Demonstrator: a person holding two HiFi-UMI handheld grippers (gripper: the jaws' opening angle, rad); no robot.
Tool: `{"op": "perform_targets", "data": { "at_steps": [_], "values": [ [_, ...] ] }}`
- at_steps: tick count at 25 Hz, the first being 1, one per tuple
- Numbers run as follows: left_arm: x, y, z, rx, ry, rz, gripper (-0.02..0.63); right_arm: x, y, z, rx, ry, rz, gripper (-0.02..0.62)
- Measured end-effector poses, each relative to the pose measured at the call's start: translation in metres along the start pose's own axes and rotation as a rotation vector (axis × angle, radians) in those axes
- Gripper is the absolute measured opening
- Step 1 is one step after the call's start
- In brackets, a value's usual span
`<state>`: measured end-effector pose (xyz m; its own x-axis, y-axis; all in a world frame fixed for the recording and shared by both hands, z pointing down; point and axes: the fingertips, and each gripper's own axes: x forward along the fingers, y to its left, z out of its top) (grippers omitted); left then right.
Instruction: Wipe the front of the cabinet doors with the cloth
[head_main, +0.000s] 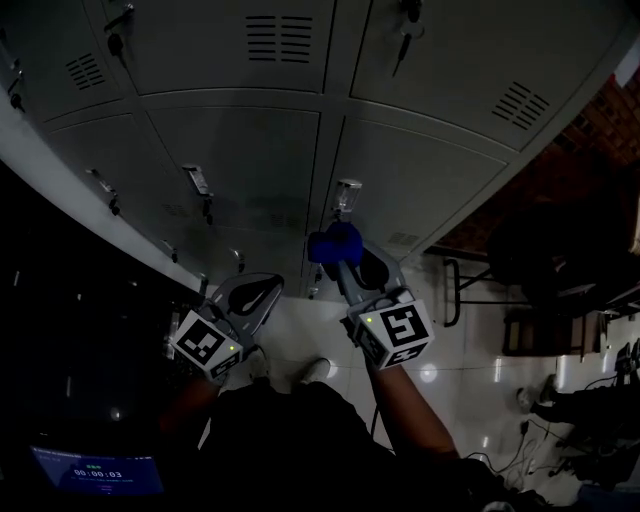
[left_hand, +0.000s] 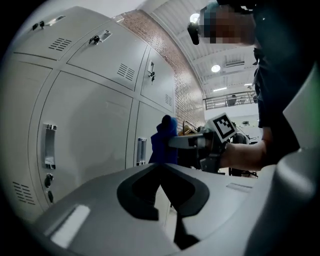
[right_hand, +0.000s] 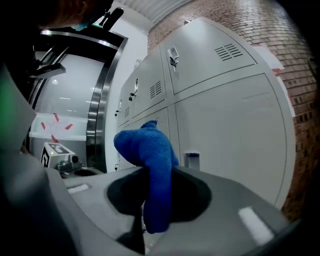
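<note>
Left gripper (head_main: 250, 292) sits low and nearest, beside the person's knee, its jaws pressed together with nothing between them. It points at the left door (head_main: 235, 165) and stands off from it. It has no part in the wipe, so it is best kept down and clear of the stroke.

To its right, the right gripper (head_main: 352, 268) has its jaws clamped on the blue cloth (head_main: 333, 245). The cloth bunches up past the jaw tips and hangs down between them. It is close to the seam between the doors, just below a latch (head_main: 347, 193). No view settles whether it touches the metal.

For a good wipe, the wad probably needs to meet the right door (head_main: 430, 170) squarely, so that cloth and not jaw tips bears on the panel. Light, even pressure and long overlapping passes should suit the flat sheet metal. The latch and the vent slots (head_main: 520, 103) further right could snag the cloth or tug it from the jaws, so it seems wiser to go round them slowly and keep the grip firm.
</note>
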<state>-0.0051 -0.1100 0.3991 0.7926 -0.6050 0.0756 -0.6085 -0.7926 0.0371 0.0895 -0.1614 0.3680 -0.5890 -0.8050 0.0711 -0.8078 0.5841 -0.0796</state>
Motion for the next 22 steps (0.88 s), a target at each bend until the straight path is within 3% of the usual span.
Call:
{"op": "perform_targets", "data": {
  "at_steps": [10,22],
  "values": [
    [0.006,0.023,0.008,0.003,-0.028,-0.044,0.000,0.045,-0.034,0.106,-0.058,-0.102,-0.100,0.084],
    [0.006,0.049,0.017,0.006,-0.053,-0.099,0.000,0.054,-0.059,0.124,-0.083,-0.101,-0.228,0.084]
  ]
}}
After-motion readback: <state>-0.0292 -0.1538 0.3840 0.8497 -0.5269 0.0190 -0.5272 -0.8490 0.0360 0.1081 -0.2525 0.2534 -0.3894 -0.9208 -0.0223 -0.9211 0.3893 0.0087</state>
